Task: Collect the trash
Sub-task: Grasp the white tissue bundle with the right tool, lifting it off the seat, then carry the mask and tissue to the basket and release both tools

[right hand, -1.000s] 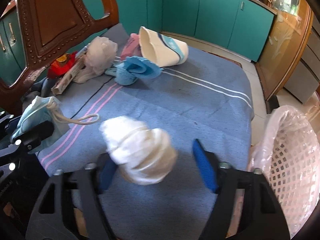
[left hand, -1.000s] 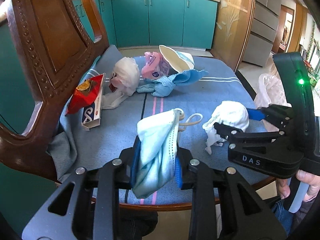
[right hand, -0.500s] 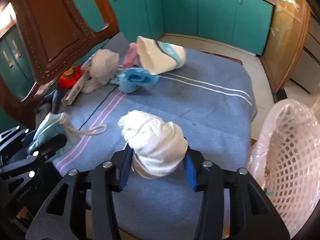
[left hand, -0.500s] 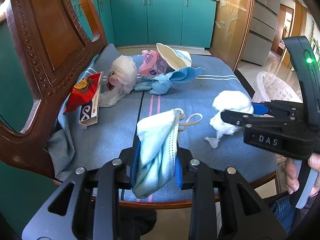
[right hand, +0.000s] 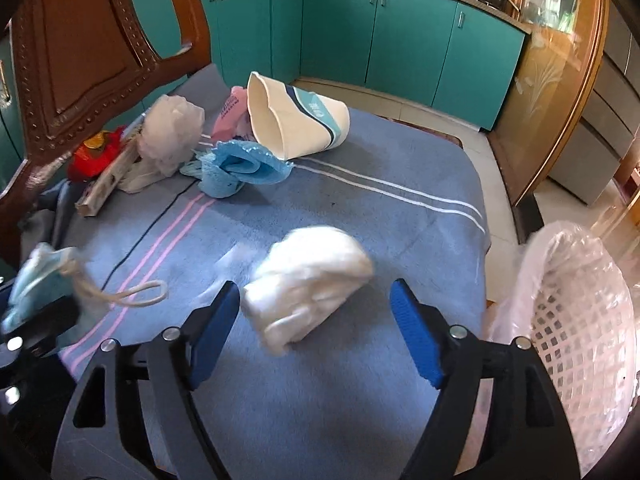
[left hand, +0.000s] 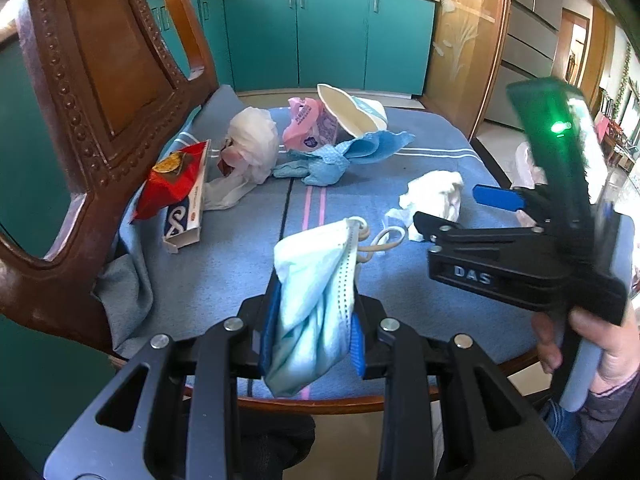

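Blue pads of your left gripper (left hand: 312,336) clamp the face mask (left hand: 316,304).
Your right gripper (right hand: 316,332) gapes wide; the white tissue wad (right hand: 308,280) sits loose between its fingers, basket (right hand: 580,320) just right.

Teal kitchen cabinets (left hand: 332,36) behind a carved wooden chair (left hand: 92,80).
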Motion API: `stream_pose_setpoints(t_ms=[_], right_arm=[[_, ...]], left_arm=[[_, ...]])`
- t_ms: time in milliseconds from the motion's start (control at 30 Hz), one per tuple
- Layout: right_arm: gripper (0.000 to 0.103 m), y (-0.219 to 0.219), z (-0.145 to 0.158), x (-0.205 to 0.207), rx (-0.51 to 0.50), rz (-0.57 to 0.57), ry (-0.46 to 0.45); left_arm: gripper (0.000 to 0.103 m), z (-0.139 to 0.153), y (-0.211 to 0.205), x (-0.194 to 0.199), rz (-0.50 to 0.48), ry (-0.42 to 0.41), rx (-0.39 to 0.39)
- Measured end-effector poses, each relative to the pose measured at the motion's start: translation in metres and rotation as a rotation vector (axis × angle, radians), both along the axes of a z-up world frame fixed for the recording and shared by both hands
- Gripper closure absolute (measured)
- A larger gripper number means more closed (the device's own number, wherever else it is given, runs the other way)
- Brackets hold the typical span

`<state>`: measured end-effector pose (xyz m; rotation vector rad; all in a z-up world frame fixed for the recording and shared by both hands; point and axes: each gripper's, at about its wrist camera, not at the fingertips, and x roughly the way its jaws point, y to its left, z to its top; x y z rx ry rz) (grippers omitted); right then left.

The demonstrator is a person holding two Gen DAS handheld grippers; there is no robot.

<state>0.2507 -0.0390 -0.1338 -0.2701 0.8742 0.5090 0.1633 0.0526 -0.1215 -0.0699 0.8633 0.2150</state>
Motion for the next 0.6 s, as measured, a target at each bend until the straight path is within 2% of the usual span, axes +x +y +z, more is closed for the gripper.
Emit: stream_pose_setpoints(t_ms=[67, 133, 233, 600], right_arm=[[0.029, 0.005, -0.006, 0.003, -0.017, 0.004, 0.001], [0.055, 0.009, -0.011, 0.003, -0.03, 0.016, 0.012], [0.064, 0.01, -0.012, 0.001, -0.034, 0.021, 0.001], [0.066, -0.01, 0.022, -0.013, 0.006, 0.004, -0.058]], left_arm=[[0.072, 0.001, 0.004, -0.003, 0.01, -0.002, 0.0], [0.072, 0.002, 0.006, -0.005, 0.017, -0.005, 0.001], [0.072, 0.003, 0.009, -0.006, 0.025, -0.009, 0.003], [0.072, 0.006, 0.0, -0.006, 0.018, -0.019, 0.03]])
